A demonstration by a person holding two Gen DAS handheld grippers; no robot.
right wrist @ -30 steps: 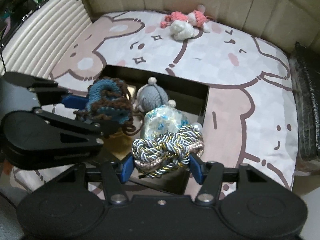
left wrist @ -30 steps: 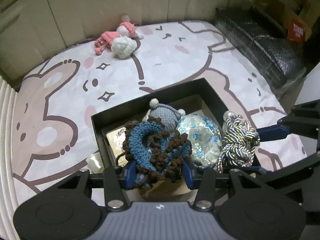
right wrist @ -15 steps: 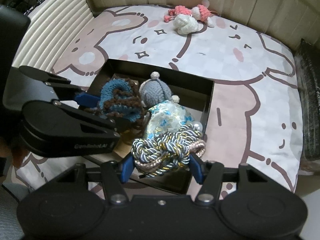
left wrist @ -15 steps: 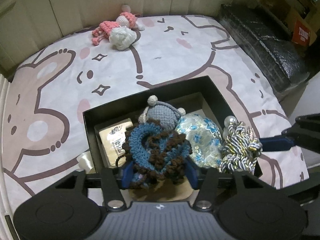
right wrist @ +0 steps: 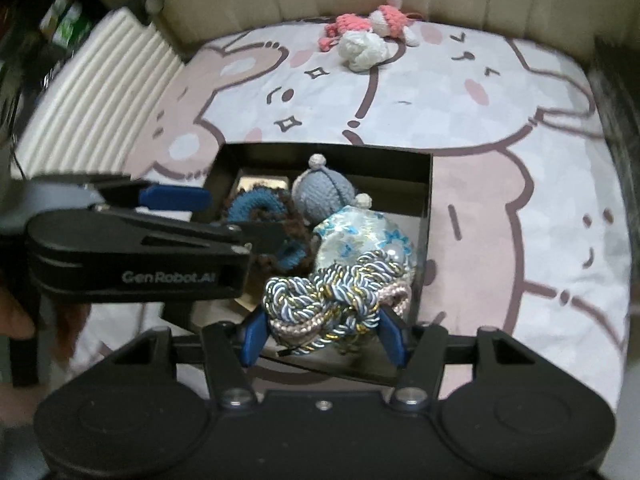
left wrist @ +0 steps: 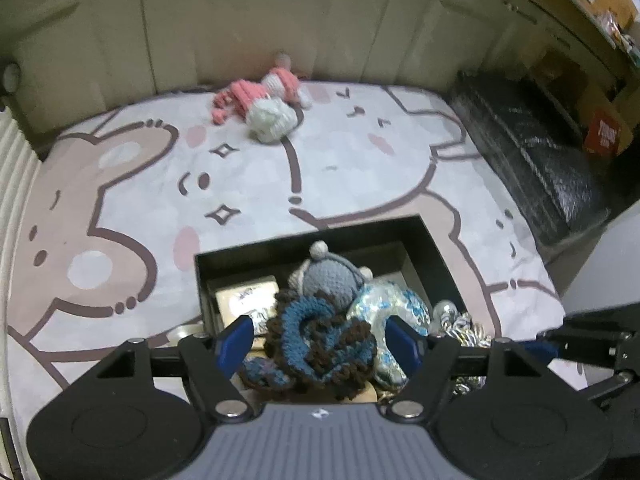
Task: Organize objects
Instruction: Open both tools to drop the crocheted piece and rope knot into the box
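A black box (left wrist: 240, 258) (right wrist: 426, 184) on the bunny-print sheet holds a grey crochet ball (left wrist: 330, 278) (right wrist: 324, 196), a blue floral pouch (left wrist: 394, 304) (right wrist: 360, 236) and a gold packet (left wrist: 246, 294). A blue-and-brown crochet piece (left wrist: 320, 340) (right wrist: 260, 210) lies in the box between my left gripper's (left wrist: 320, 338) spread fingers; the jaws stand apart from it. My right gripper (right wrist: 324, 332) is shut on a braided cord knot (right wrist: 328, 294) over the box's near right corner.
A pink crochet doll (left wrist: 256, 90) (right wrist: 360, 22) and a white yarn ball (left wrist: 272, 120) (right wrist: 362, 48) lie at the far side of the bed. A white ribbed cushion (right wrist: 100, 92) is on the left, and a black wrapped block (left wrist: 532, 144) on the right.
My left gripper has opened and let go of the blue-and-brown crochet piece in the box, and has drawn back. My right gripper still holds the cord knot.
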